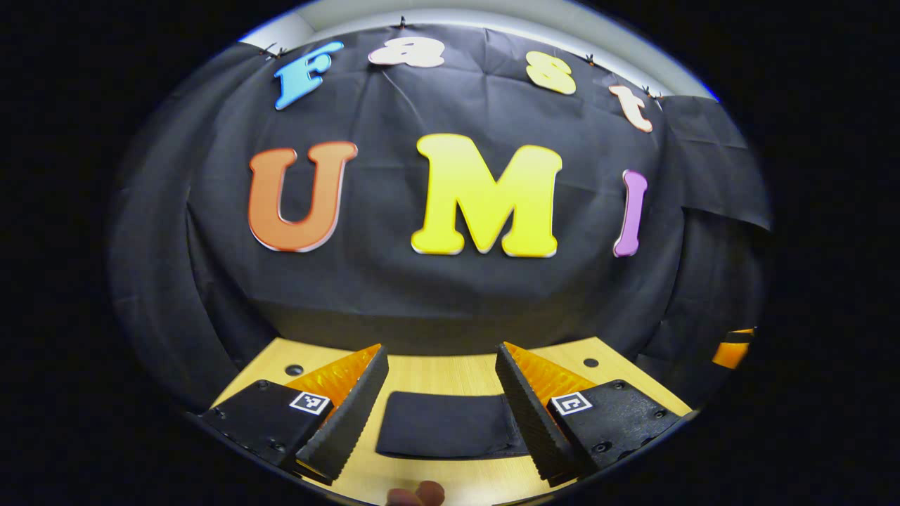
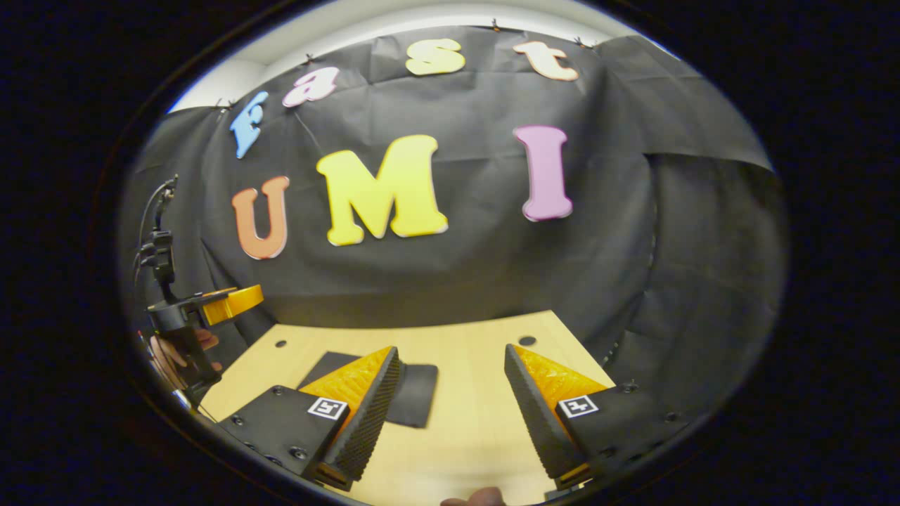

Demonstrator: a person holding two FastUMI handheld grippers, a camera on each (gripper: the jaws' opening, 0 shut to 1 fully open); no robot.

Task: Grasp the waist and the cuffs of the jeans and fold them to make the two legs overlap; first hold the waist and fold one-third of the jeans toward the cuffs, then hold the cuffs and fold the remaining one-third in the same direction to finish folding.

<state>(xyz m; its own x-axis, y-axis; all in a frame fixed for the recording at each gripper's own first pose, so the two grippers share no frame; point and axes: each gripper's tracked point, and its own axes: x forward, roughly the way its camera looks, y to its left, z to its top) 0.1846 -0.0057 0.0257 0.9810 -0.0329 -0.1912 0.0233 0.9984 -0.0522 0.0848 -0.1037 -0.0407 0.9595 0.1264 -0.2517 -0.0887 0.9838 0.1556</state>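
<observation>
The jeans (image 1: 443,425) lie as a dark, flat, folded rectangle on the wooden table (image 1: 450,372), right below and between my left gripper's fingers. My left gripper (image 1: 441,358) is open, hovering above them with nothing between the fingers. In the right gripper view the jeans (image 2: 416,393) sit left of centre, partly hidden behind one finger. My right gripper (image 2: 451,351) is open over bare table (image 2: 464,422), to the right of the jeans. The left gripper's body (image 2: 190,316) and the hand holding it show at the far left.
Black cloth walls close the booth behind and beside the table. Small round holes (image 1: 294,370) (image 2: 526,341) mark the table's far corners. An orange part of the right gripper (image 1: 731,348) shows at the right edge. A fingertip (image 1: 415,495) pokes in at the bottom.
</observation>
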